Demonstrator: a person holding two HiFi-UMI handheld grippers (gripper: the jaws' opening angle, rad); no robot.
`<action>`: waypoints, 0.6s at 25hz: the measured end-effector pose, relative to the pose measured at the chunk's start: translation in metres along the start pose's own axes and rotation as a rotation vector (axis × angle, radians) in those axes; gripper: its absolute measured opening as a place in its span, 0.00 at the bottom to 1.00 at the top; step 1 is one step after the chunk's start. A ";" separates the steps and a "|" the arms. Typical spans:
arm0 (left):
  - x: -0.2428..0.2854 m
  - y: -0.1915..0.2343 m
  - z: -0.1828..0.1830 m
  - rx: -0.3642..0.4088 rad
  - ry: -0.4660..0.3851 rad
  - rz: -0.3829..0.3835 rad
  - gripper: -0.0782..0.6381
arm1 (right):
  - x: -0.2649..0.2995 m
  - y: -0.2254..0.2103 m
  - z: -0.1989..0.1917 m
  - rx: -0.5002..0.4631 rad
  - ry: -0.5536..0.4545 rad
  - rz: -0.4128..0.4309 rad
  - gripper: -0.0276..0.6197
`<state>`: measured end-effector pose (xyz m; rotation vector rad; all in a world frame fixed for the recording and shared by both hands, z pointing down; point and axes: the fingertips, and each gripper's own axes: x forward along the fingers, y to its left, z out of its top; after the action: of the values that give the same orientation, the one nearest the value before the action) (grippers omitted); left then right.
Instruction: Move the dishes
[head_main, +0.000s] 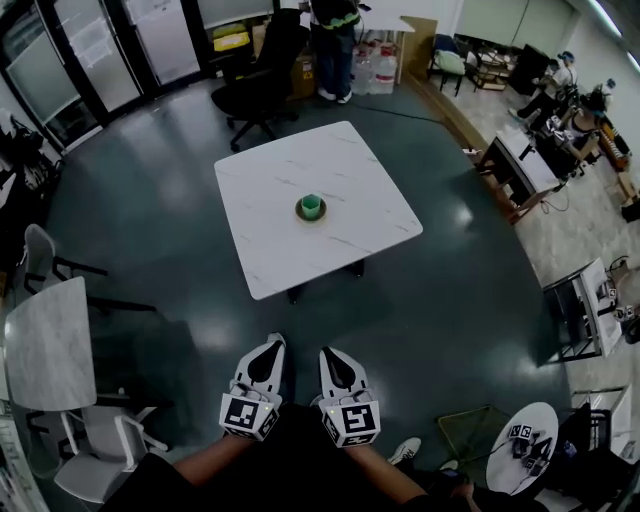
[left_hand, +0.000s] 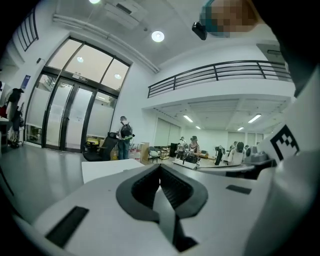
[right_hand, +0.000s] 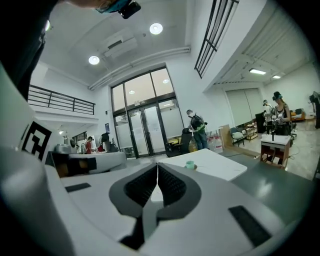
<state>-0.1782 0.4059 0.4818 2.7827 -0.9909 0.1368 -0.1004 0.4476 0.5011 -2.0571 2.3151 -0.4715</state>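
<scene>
down close, the left gripper (head_main: 271, 346) and right gripper (head_main: 331, 355) are pinched shut, holding nothing. far ahead on the middle of the white table (head_main: 355, 235), the plate (head_main: 299, 212) looks light, hard and breakable, so pinch its rim. it is dark and round, with a small green cup (head_main: 311, 205) on it.
</scene>
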 end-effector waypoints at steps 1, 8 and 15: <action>0.007 -0.001 -0.002 0.004 0.005 -0.008 0.13 | 0.002 -0.009 0.000 0.007 0.001 -0.017 0.07; 0.069 0.008 0.003 0.015 0.006 -0.094 0.13 | 0.037 -0.052 0.013 -0.029 0.023 -0.092 0.07; 0.146 0.037 0.016 -0.038 -0.018 -0.174 0.13 | 0.114 -0.079 0.044 -0.072 0.056 -0.103 0.07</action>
<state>-0.0886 0.2842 0.4933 2.8233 -0.7426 0.0678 -0.0303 0.3196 0.4994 -2.2328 2.2980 -0.4604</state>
